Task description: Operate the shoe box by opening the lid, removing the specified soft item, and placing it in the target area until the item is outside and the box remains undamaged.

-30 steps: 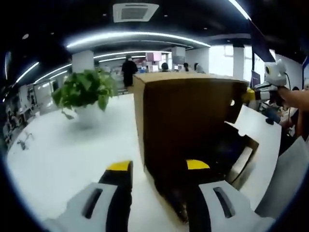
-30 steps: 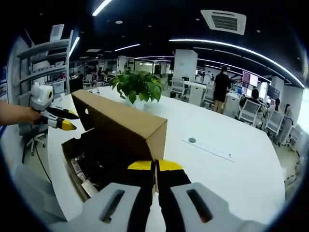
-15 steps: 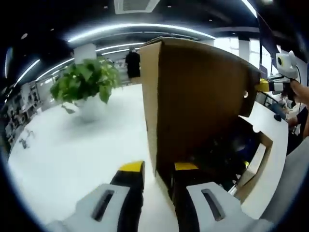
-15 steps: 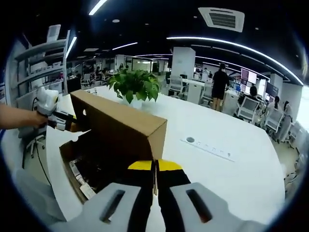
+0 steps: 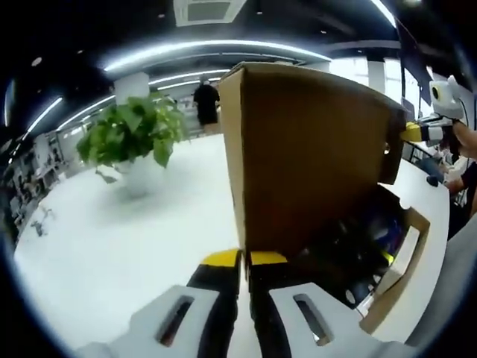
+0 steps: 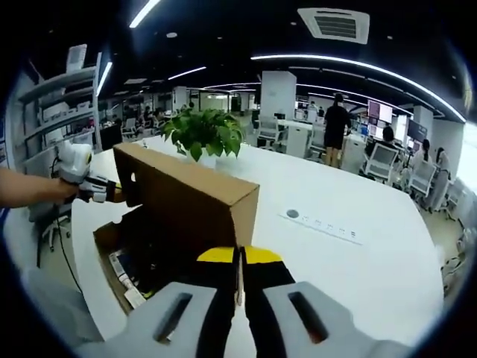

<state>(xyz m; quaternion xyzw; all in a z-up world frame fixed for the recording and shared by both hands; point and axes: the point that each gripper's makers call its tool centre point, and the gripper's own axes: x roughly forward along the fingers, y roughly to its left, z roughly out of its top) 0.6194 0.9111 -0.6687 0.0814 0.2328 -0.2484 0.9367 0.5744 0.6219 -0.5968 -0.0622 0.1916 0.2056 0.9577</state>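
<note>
We have both tongs pinched on the raised brown cardboard lid (image 5: 305, 156) of the shoe box. The left gripper (image 5: 244, 259) has its yellow-tipped jaws nearly together on one end corner of the lid, with the panel rising straight ahead of it. The right gripper (image 6: 238, 255) has its jaws closed to a thin slit on the opposite end corner.

The lid stands upright, its long axis running from one pair of tongs to the other. The open box tray (image 6: 112, 257) lies on the white table (image 6: 350, 261), on the inner side of the lid from each pair of tongs, and its contents (image 5: 358, 239) are dark and jumbled; we cannot pick out the soft item among them.

Neither hand looks nearer, so we judge that one must release the lid to reach in. A leafy green potted plant (image 5: 134, 138) stands well beyond the lid.
</note>
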